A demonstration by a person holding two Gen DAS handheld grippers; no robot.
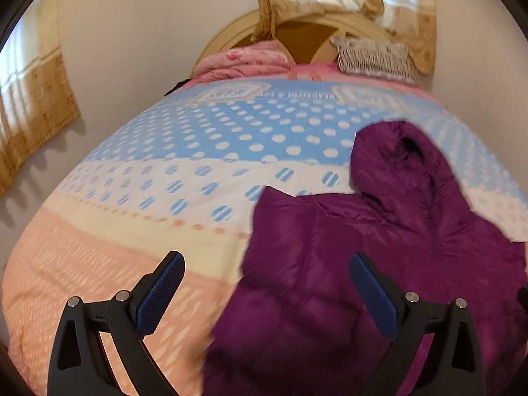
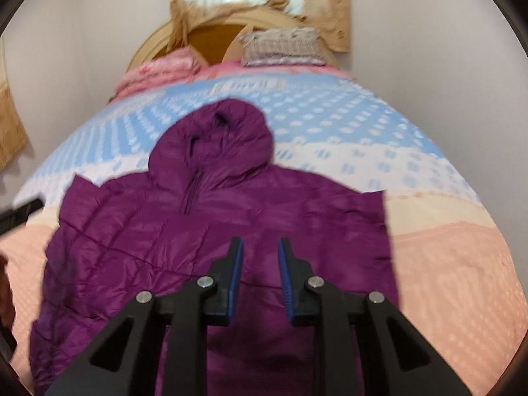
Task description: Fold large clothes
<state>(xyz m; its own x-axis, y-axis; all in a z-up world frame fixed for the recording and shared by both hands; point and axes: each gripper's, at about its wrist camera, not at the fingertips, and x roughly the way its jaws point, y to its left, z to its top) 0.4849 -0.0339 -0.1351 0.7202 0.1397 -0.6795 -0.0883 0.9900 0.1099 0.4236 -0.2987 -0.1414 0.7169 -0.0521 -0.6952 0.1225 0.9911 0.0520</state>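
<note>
A purple hooded puffer jacket (image 1: 330,247) lies front up on the bed, its hood (image 1: 406,165) pointing toward the headboard. In the left wrist view my left gripper (image 1: 266,257) hangs wide open over the jacket's left edge, with nothing between its fingers. The right wrist view has the jacket (image 2: 231,204) spread flat, sleeves tucked in at both sides and hood (image 2: 224,128) at the far end. My right gripper (image 2: 260,242) hovers over the jacket's lower middle. Its blue pads stand a narrow gap apart and hold nothing.
The bed cover (image 1: 132,231) is peach, cream and blue with dots. At the head lie a folded pink quilt (image 1: 244,59) and a grey patterned pillow (image 1: 373,56) against a round headboard (image 2: 211,39). Curtains (image 1: 36,99) hang along the walls.
</note>
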